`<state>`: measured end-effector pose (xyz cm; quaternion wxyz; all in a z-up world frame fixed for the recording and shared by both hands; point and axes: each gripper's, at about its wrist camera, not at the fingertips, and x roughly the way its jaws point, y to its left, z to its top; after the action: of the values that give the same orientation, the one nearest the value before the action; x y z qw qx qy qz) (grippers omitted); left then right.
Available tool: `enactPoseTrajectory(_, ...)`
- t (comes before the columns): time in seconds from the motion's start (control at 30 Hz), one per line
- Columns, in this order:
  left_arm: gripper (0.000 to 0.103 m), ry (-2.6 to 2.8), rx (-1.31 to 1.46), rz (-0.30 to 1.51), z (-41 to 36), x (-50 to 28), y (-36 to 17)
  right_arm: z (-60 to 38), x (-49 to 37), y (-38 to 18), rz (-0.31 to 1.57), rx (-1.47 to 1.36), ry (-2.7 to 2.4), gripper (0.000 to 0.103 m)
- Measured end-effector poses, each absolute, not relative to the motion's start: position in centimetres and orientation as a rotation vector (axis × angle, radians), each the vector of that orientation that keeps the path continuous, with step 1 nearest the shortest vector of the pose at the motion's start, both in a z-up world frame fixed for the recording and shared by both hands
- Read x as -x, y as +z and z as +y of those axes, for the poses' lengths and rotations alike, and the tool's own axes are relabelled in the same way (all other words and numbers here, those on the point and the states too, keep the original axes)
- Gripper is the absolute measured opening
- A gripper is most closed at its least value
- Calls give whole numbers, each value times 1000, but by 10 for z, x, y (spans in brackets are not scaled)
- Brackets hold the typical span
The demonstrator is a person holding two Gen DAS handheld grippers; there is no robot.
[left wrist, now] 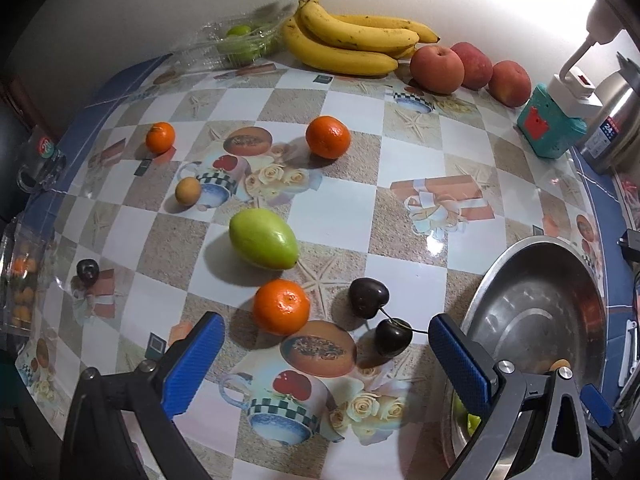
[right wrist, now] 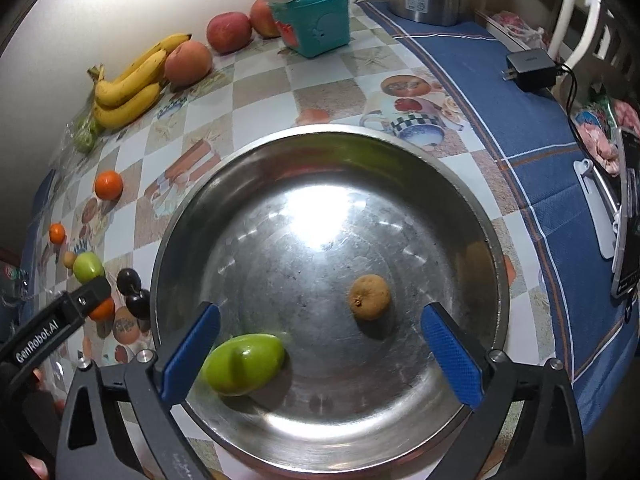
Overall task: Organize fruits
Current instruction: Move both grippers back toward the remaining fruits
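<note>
Fruits [right wrist: 242, 364] in bowl [right wrist: 472, 200], possibly two

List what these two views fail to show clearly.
- Clear plastic box, left wrist view: motion-blurred; green fruit inside can't be counted.
- Steel bowl, left wrist view: near part hidden by the left gripper finger; only a green sliver shows.
- Container at left edge: cut off, contents blurred.
- Phone, right wrist view: edge-on, screen unreadable.
</note>
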<state>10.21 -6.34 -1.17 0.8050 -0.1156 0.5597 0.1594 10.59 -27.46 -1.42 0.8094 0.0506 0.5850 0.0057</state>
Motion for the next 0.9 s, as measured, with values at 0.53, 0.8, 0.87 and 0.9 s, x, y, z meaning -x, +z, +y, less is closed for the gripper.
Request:
enactPoseTrajectory(0.53,103,292,195,1184,-42,-101,1,-261,-100,-12,1203,-159,69,101)
enactPoseTrajectory(0.8,103,265,116,1152,-28,-101,12,-250,-99,-4,1159,-148,87,101)
enactPoseTrajectory(0.87,103,256,99,1143,-21,-100,15,-242,-100,-1,1151,-147,121,101)
enactPoseTrajectory(0.9,103,249,99,1142,-18,-100,16,-237,-100,0,1148,-141,136,101)
